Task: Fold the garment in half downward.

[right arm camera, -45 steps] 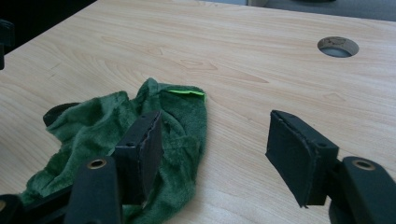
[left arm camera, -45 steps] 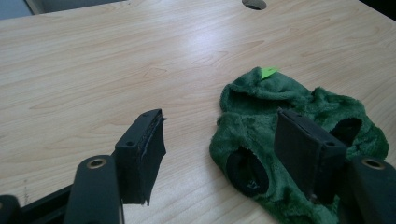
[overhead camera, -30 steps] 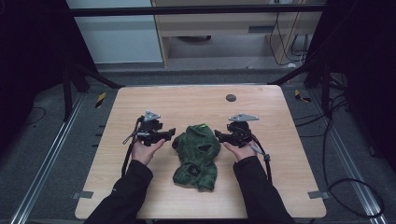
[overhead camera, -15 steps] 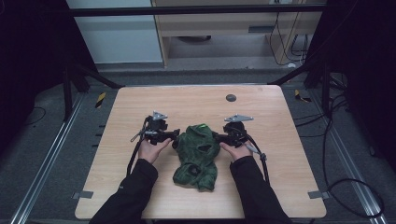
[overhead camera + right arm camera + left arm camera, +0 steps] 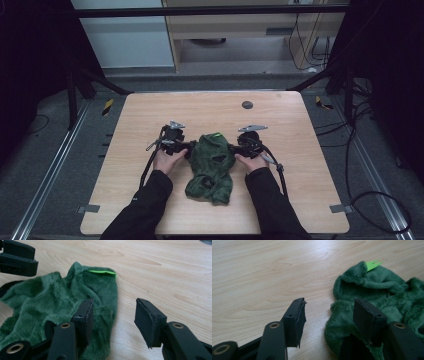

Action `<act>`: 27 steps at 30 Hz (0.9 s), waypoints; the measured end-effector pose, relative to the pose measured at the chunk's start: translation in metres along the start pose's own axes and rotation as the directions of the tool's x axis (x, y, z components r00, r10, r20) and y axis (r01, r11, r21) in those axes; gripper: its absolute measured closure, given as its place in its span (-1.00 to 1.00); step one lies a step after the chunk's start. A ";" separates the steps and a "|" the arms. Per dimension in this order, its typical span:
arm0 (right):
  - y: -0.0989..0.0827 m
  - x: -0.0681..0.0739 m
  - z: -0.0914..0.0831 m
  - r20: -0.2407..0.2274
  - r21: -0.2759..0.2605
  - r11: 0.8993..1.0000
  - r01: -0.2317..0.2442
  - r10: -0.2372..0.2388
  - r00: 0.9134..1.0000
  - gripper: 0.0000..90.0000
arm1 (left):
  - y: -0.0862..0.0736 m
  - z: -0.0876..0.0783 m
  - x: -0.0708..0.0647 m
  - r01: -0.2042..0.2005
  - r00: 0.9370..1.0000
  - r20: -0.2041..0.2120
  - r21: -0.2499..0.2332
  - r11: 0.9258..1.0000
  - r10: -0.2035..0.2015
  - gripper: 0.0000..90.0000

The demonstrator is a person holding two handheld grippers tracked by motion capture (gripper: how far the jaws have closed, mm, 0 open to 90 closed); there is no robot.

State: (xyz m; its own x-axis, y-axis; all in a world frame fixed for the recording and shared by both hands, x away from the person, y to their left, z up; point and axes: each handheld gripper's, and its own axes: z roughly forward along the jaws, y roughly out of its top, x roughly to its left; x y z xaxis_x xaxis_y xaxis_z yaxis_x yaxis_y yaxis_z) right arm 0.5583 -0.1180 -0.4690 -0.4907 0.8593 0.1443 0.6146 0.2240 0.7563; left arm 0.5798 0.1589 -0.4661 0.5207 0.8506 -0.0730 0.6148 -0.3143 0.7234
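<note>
Green plush garment (image 5: 212,165), fleecy and rumpled, lies on the pale wooden counter (image 5: 300,150) about midway between its left and right edges and somewhat toward the near edge. A bright lime tag (image 5: 217,134) shows at the end of the garment that points toward the far edge.

The left gripper (image 5: 186,146) sits at the garment's left side, held low over the wood. In the left gripper view its fingers (image 5: 295,317) stand spread; they have just been closing. One finger is over bare wood beside the cloth, the other rests over the plush edge, so the hem of the garment lies between them without being pinched.

The right gripper (image 5: 234,148) sits at the garment's right side. Its fingers (image 5: 150,320) are likewise spread and have just been closing. In the right gripper view one finger stands over the green pile and the other over bare wood, with the cloth's edge between them and not yet gripped.

A small dark round disc (image 5: 247,104) lies well apart from the garment, near the far edge.
</note>
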 end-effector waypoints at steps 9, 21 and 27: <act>-0.004 0.003 0.010 -0.011 0.052 0.998 0.021 -0.021 1.000 0.15 | -0.007 0.013 -0.002 -0.005 1.000 0.005 0.040 0.999 0.004 0.02; -0.010 0.001 0.016 -0.021 0.086 0.996 0.015 -0.014 1.000 0.32 | -0.012 0.019 -0.003 0.008 0.999 0.032 0.073 0.997 -0.010 0.33; -0.012 0.001 0.020 -0.027 0.111 0.994 0.011 -0.008 1.000 0.42 | -0.013 0.021 -0.006 0.000 0.999 0.035 0.085 0.996 -0.003 0.53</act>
State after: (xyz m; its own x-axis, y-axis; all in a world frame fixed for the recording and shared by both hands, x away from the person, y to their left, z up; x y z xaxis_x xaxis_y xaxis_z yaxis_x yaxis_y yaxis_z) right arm 0.5625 -0.1110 -0.4908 -0.5120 0.8449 0.1552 0.6739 0.2829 0.6825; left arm 0.5813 0.1494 -0.4896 0.5395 0.8361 -0.0995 0.6630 -0.3489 0.6624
